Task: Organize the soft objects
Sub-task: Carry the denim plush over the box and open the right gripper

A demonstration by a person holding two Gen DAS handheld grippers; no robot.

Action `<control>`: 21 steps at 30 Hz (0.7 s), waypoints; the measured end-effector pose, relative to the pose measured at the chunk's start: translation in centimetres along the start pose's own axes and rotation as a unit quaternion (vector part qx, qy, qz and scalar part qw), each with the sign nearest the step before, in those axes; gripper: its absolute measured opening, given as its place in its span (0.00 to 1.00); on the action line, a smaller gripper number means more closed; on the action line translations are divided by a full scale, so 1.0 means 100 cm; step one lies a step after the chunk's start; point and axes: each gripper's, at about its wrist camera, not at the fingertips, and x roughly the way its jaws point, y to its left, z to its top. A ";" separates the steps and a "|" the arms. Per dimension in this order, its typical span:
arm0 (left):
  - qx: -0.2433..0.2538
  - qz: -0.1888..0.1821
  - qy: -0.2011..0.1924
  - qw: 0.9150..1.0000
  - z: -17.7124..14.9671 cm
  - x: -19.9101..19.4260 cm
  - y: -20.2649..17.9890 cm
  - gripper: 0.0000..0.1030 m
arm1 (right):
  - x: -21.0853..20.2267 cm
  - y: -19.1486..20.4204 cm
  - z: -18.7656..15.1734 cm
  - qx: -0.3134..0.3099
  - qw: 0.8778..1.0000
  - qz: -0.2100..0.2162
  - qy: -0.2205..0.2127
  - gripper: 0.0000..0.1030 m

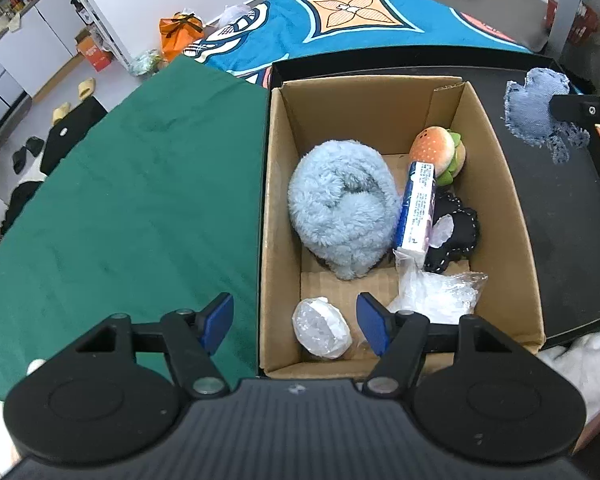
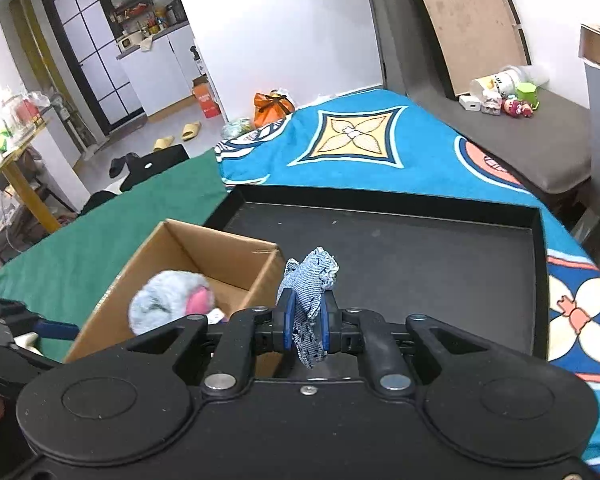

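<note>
The right gripper has its 2 blue pads pressed together on a frayed scrap of pale blue denim cloth, which sticks up between them and hangs a little below. It is held over a shallow black tray, just beside the far right corner of an open brown cardboard box.

The left gripper hovers above the near end of that box with its blue pads spread apart and nothing between them.

Inside the box lie 6 things: a fluffy light blue plush slipper, a small plush hamburger, a blue and white carton, a black stitched fabric piece, a round white wrapped item and crumpled clear plastic.

Judging by this, most of the sorting looks done; the denim scrap appears to be the last loose piece, and the tray shows nothing else on it.

The box's right wall stands between the scrap and the box floor, so the cloth would need lifting over it. The box sits on the tray's left part, beside a green cloth and a blue patterned blanket.
</note>
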 end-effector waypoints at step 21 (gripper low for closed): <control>-0.055 -0.072 -0.018 0.996 -0.008 0.011 0.026 0.31 | 0.004 0.061 0.017 -0.035 0.999 -0.016 0.002 0.13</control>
